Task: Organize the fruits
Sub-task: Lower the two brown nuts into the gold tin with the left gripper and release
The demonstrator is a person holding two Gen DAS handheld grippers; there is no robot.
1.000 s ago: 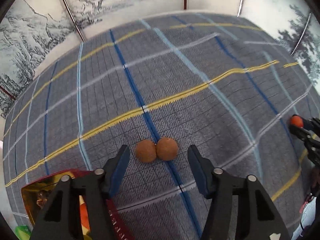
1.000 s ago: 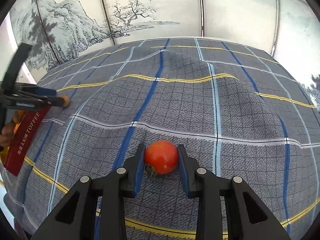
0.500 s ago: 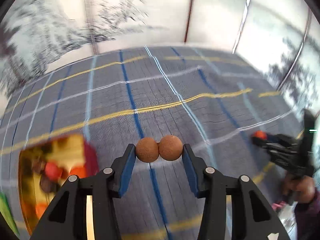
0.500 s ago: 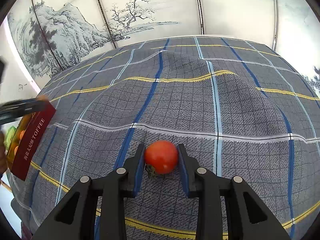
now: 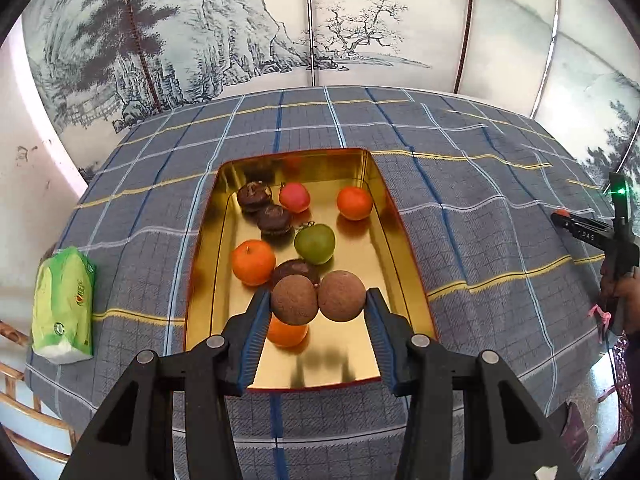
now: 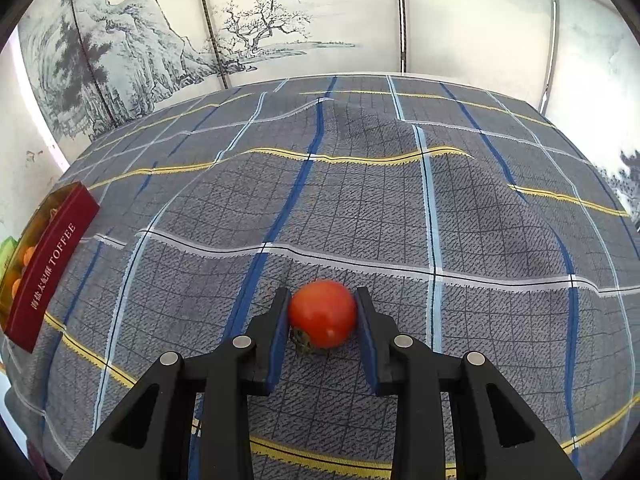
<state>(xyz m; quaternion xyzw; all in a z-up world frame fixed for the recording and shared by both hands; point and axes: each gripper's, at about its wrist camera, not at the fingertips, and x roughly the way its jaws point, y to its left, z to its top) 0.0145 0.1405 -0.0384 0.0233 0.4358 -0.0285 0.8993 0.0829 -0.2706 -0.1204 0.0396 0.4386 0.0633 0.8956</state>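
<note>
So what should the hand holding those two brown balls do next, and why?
Probably lower a little and open. The left gripper pinches the two brown balls right above the gold tin, where the other fruit already lies. The right gripper just holds its tomato.

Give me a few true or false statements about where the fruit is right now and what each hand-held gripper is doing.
1. The left hand-held gripper holds two brown round fruits side by side above the gold tin. True.
2. The right hand-held gripper is open and empty. False: it is shut on a red tomato.
3. A green fruit lies in the tin. True.
4. The tomato is already in the tin. False: it is over the checked tablecloth, well away from the tin.
5. A green tissue pack sits inside the tin. False: it lies on the tablecloth beside the tin.
</note>
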